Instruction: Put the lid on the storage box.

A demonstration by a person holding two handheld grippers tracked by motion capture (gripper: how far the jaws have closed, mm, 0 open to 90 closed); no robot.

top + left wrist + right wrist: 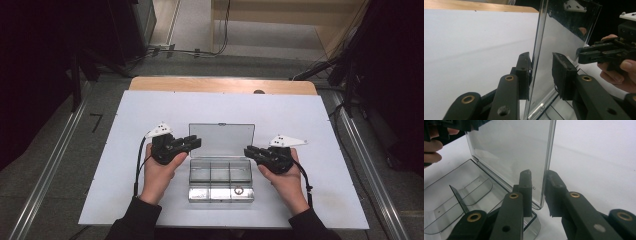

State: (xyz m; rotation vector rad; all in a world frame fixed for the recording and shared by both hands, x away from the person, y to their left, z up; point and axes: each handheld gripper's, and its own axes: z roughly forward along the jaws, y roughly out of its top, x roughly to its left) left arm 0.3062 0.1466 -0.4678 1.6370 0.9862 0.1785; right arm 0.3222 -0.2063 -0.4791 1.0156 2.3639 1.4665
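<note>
The clear box [220, 179] sits on the white surface [300, 115], its lid [221, 139] upright. The left hand-held gripper [192, 142] straddles the lid's left edge, jaws apart, one pad touching. The right hand-held gripper [248, 150] straddles the right edge, not clamped.

Dark long sleeves at both wrists, left tool [194, 142] and right tool [247, 150] black, brass-coloured pivot pins, white three-cornered top plates, black cables trailing toward 6 o'clock.

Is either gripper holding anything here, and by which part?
Both straddle the raised lid of the clear compartment box: left gripper at its left side edge, right gripper at its right. Gaps show beside the pads, so a firm grip cannot be confirmed.
</note>
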